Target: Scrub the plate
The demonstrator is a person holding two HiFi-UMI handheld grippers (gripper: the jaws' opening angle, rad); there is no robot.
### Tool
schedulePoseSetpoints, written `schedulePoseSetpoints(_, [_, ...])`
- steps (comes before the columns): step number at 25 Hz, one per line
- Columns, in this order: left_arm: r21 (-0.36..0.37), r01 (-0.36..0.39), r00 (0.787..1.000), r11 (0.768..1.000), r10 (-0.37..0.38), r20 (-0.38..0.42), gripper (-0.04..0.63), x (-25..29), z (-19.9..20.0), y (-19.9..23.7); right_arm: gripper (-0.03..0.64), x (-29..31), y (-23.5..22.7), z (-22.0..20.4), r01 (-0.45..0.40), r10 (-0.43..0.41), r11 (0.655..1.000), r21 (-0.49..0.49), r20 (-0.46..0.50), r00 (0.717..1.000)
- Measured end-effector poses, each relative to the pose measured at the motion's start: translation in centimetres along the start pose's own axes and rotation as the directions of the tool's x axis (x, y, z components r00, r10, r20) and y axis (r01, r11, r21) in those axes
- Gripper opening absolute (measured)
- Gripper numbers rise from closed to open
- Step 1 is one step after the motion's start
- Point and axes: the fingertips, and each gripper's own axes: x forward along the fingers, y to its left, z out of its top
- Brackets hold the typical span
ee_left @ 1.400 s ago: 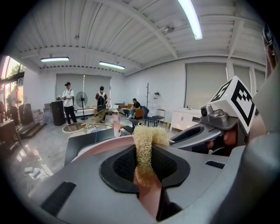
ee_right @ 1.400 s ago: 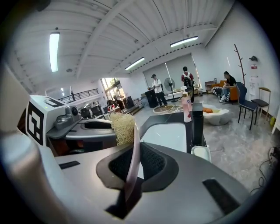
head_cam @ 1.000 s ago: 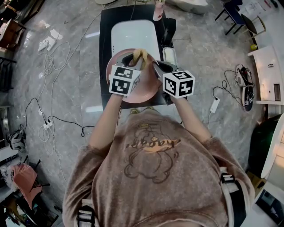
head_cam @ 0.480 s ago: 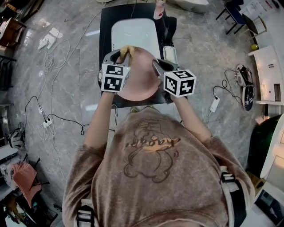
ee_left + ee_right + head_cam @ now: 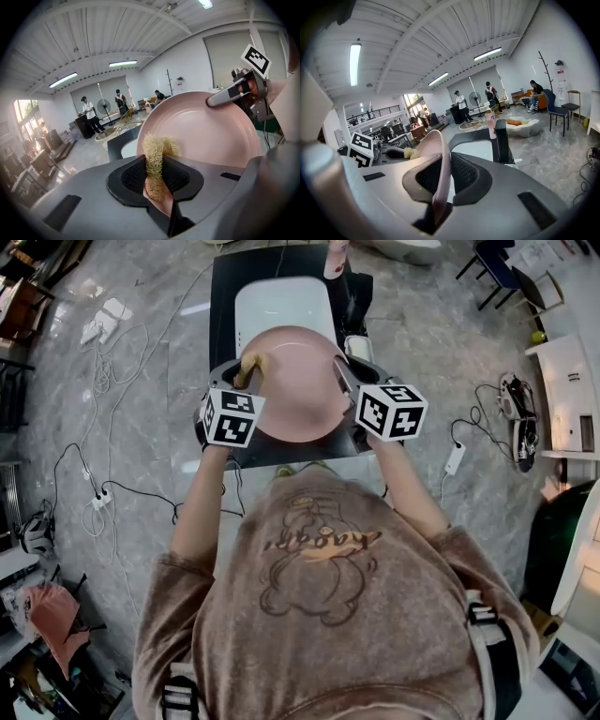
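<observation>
While the right gripper [image 5: 442, 168] pinches the pink plate [image 5: 430, 144] by its rim, upright between its jaws, the left gripper [image 5: 154, 176] clamps a fibrous scrubber [image 5: 157, 147], the plate's face just ahead. The plate looks stiff, probably slick and breakable, so the rim seems the safest hold.

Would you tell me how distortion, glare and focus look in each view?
Head view: fisheye curves the room's edges, and the glossy grey marble floor mirrors light streaks. Left gripper view: black vignetted corners, a blown-out window at left, the straw-coloured fibre scrubber sharp. Right gripper view: the rim of the round pink plate blurs close to the lens.
</observation>
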Motion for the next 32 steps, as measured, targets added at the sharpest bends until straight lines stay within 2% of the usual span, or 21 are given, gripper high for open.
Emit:
schedulePoseSetpoints(11, [-0.004,0.136,0.989,0.991,-0.136,-0.051,0.087,-0.4,-2.1,-5.3,0.037,-0.3,-1.2,1.5,0.041,-0.044,0.998,0.039,0.065,0.997])
schedulePoseSetpoints(20, [-0.037,0.274,0.959,0.961,-0.276,-0.063,0.087,-0.2,-2.4,-10.0,0.043,0.1,-1.7,1.6,0.053,-0.061,0.994,0.094,0.087,0.994])
schedulePoseSetpoints(28, [-0.114,0.369,0.928,0.922,-0.372,-0.005,0.087,-0.8,-0.7,-13.0,0.046,0.3,-1.3,1.2,0.050,-0.064,0.989,0.140,0.100,0.993])
schedulePoseSetpoints(32, [-0.141,0.377,0.926,0.915,-0.375,0.041,0.087,-0.9,1.0,-13.0,0.044,0.6,-0.5,1.1,0.033,-0.047,0.989,0.141,0.097,0.994])
